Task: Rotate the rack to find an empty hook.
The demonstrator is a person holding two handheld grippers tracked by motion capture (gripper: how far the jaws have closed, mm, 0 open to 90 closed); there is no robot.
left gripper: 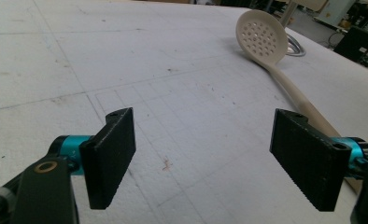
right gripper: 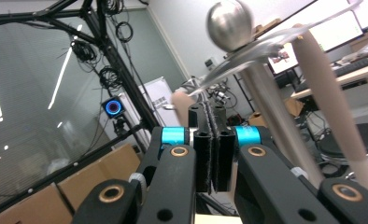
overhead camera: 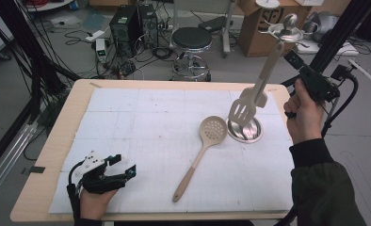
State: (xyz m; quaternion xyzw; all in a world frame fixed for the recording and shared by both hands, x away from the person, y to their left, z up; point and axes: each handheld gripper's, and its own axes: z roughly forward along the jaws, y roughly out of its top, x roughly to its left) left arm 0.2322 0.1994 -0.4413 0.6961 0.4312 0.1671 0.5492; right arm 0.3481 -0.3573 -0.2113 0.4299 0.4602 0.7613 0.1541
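Operator: State of the right claw [overhead camera: 291,57]?

Technician: Pads pressed flat together, as its own view [right gripper: 214,140] shows, with nothing visible between them. It is raised off the bench [overhead camera: 70,117], just beside the upper handle of the spatula [overhead camera: 244,109].

Operator: Spatula position?

Technician: It appears to hang from the top of the rack [overhead camera: 287,32], blade down, just above the rack's round base. Hanging is the likely reason for the height of the right claw: the hooks sit at the top of the pole. Whether the claw touches the handle cannot be told.

Operator: Left claw [overhead camera: 123,165]?

Technician: Wide apart, holding nothing, resting low at the near left corner of the bench. It looks parked while the right side works.

Operator: Remaining item?

Technician: One skimmer [overhead camera: 213,129], flat on the bench, bowl toward the rack base, handle toward the near edge. In the left gripper view the skimmer [left gripper: 261,37] runs past the outside of the far jaw of that claw [left gripper: 210,154], near it but not between the pads. It is probably next for the rack.
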